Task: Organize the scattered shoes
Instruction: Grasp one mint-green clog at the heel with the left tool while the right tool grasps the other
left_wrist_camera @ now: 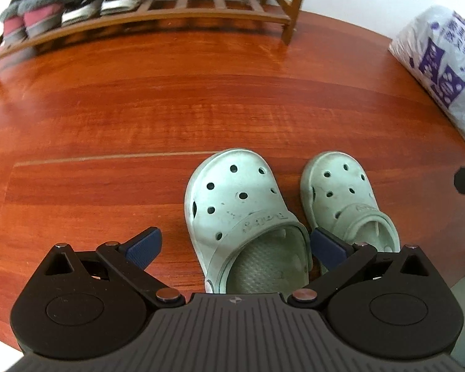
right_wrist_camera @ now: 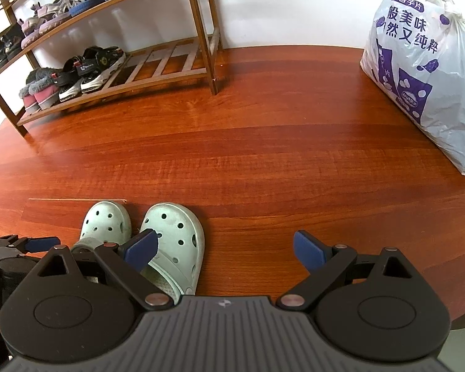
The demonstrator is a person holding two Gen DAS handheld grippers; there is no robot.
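Two pale mint-green foam clogs with round vent holes stand side by side on the glossy reddish-brown wooden floor (left_wrist_camera: 139, 108), toes pointing toward the top of the frame and heels toward the cameras, a narrow strip of floor between them. In the left wrist view the left clog (left_wrist_camera: 241, 217) fills the lower centre and the right clog (left_wrist_camera: 347, 198) sits just to its right; the left gripper (left_wrist_camera: 235, 245) hovers low over the heel opening of the left clog with its blue-padded fingers (left_wrist_camera: 144, 246) spread wide apart, one out over bare floor at lower left, the other down in the gap between the two clogs, and nothing is pinched between them. In the right wrist view the same pair lies at lower left, and the right gripper (right_wrist_camera: 224, 249) likewise has its fingers wide apart: its left pad overlaps the heel side of the right clog, its right pad stands over empty floor, gripping nothing. The tip of the left gripper shows at the left edge of this view. A brown slatted wooden shoe rack (right_wrist_camera: 158, 71) stands against the white wall at upper left, well apart from the clogs; its bottom shelf holds grey-and-pink fur-lined slippers (right_wrist_camera: 37, 88) and black-and-white sports sandals (right_wrist_camera: 90, 68), with bare slats to their right. A white plastic bag with purple printing (right_wrist_camera: 424, 77) sits on the floor at upper right
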